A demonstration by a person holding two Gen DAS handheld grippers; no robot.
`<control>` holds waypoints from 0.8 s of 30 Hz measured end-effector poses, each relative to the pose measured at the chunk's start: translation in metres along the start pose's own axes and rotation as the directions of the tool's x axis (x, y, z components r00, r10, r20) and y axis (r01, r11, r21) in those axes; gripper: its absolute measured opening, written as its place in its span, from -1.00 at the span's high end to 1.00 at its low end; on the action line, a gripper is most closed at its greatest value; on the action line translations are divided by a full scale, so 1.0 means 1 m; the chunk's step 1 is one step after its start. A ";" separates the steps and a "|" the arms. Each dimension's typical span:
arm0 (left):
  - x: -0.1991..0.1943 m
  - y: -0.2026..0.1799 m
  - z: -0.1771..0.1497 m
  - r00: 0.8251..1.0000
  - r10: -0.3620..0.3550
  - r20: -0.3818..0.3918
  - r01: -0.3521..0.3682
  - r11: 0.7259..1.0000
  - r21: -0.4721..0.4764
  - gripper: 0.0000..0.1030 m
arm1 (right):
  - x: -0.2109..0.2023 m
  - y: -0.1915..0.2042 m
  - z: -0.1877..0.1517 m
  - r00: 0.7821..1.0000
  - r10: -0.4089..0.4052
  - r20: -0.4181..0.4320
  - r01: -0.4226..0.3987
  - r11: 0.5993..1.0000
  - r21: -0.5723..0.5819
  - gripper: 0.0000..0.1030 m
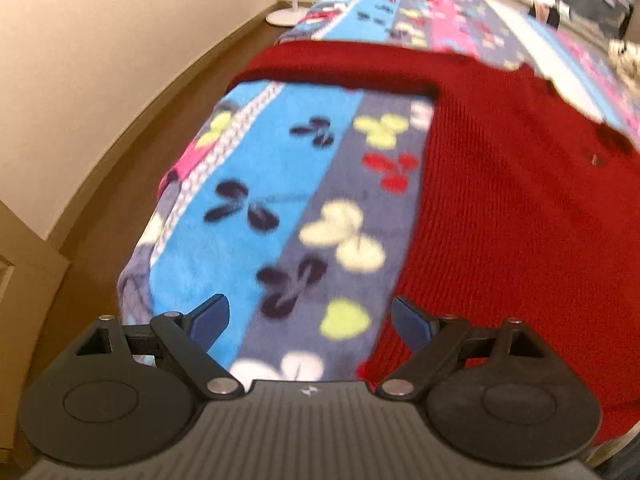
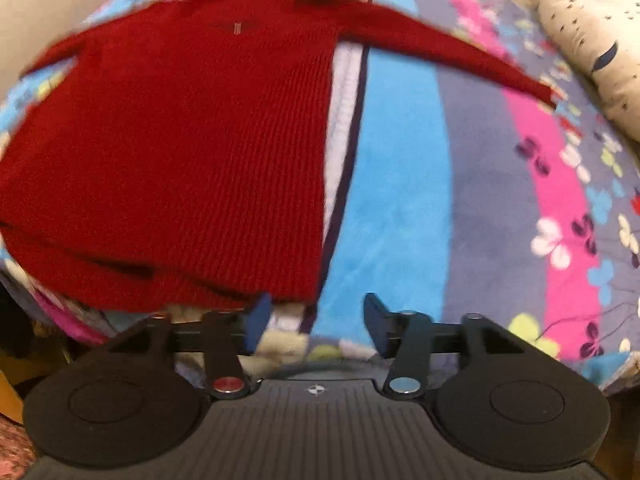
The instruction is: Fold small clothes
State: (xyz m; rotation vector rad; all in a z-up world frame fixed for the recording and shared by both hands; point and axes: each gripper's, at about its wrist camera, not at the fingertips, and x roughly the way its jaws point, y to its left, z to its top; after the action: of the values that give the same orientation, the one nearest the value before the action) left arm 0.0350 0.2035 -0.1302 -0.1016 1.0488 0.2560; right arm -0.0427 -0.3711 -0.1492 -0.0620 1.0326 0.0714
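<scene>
A bed covered by a fleece blanket (image 1: 256,184) striped in blue, grey and pink with butterfly prints fills both views, with a brown floor (image 1: 120,184) and cream wall (image 1: 80,60) along its far side in the left wrist view.

Nearest the left camera, the left claw (image 1: 310,320) hangs released, its two blue-padded fingers spread wide with nothing between them, above the blanket just beside the lower side edge of the red knit sweater (image 1: 500,200). The right finger pad sits over the sweater's edge; whether it touches the knit cannot be told.

In the right wrist view, the right claw (image 2: 316,320) is likewise released and empty, its fingers apart at the sweater's bottom hem corner (image 2: 288,280), the left pad overlapping the hem in the picture.

Beyond the claws, the red knit sweater (image 2: 180,140) lies flat on the blanket, front side up, a small pale mark on its chest. One sleeve (image 1: 340,64) stretches out toward the bed's floor-side edge, the other sleeve (image 2: 440,44) extends toward a cream speckled pillow (image 2: 580,32).

Farthest off, a white stand with a round base (image 1: 286,16) rests on the floor by the wall, and blurred items lie past the bed's far end.
</scene>
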 end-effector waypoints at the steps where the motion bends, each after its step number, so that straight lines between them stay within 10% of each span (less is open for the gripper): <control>1: 0.000 0.001 0.007 1.000 -0.011 0.004 0.011 1.000 -0.013 -0.78 | -0.003 -0.006 0.006 0.999 0.024 0.025 -0.025 0.999 0.035 -0.17; 7: 0.032 -0.017 0.023 0.987 -0.136 -0.080 0.131 0.989 -0.066 -0.78 | 0.044 -0.038 0.038 0.990 0.108 0.088 -0.135 0.896 0.423 -0.25; 12: 0.073 -0.056 -0.002 0.903 -0.294 -0.312 0.296 0.954 -0.042 -0.68 | 0.103 -0.027 0.028 0.976 0.217 -0.031 -0.169 0.834 0.524 -0.29; 14: 0.065 -0.076 -0.006 0.942 -0.192 -0.276 0.222 0.972 0.081 0.30 | 0.099 -0.008 0.026 0.973 0.227 -0.043 -0.186 0.880 0.438 0.45; 16: 0.061 -0.081 -0.002 0.957 -0.108 -0.270 0.148 0.980 0.133 0.83 | 0.094 -0.005 0.028 0.967 0.250 -0.043 -0.210 0.883 0.419 0.63; 24: -0.027 -0.061 0.017 0.979 -0.144 -0.147 0.167 0.974 0.153 0.86 | 0.001 0.000 0.052 0.966 0.246 0.077 -0.258 0.924 0.281 0.68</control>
State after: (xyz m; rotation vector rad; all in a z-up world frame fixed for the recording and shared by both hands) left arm 0.0523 0.1443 -0.1004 -0.0525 1.1860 0.0196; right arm 0.0018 -0.3662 -0.1235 0.3390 0.9970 0.1548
